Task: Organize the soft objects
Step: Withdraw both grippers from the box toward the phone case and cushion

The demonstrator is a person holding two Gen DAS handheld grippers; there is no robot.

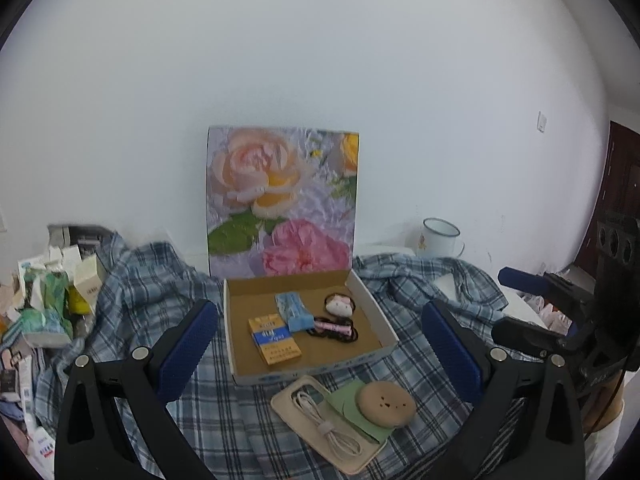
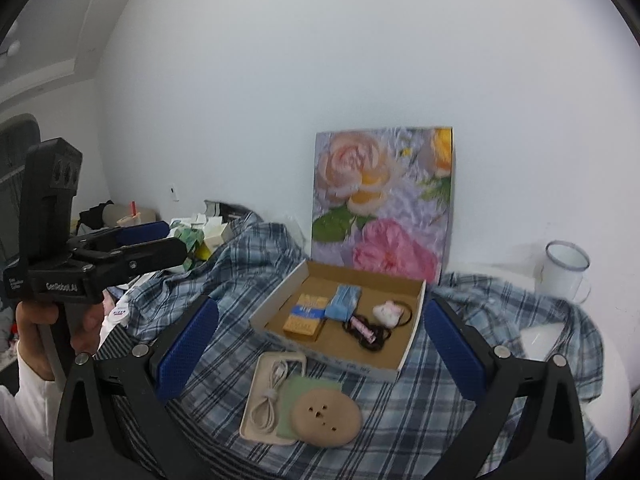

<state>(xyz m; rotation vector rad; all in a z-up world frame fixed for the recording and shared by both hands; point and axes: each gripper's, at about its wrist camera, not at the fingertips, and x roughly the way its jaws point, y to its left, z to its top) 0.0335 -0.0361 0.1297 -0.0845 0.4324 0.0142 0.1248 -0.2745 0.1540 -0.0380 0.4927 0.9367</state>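
Observation:
An open cardboard box [image 1: 384, 330] [image 2: 412, 320] sits on a blue plaid cloth, its floral lid upright against the wall. Inside lie an orange and blue pack [image 1: 274, 340] [image 2: 306, 314], a light blue packet [image 1: 294, 312] [image 2: 344, 302], black hair ties with a pink band [image 1: 334, 330] [image 2: 366, 330] and a white plush hair tie [image 1: 340, 306] [image 2: 388, 312]. In front lie a beige tray with a coiled cable [image 1: 320, 426] [image 2: 268, 396], a green card and a tan round cushion [image 1: 386, 402] [image 2: 326, 418]. My left gripper [image 1: 320, 344] [image 2: 160, 240] is open and empty. My right gripper [image 2: 320, 348] [image 1: 508, 300] is open and empty.
A pile of small boxes and packets [image 1: 44, 300] [image 2: 200, 236] lies at the left. A white enamel mug [image 1: 440, 238] [image 2: 566, 276] stands at the right by the wall. The plaid cloth [image 1: 200, 412] is bunched around the box.

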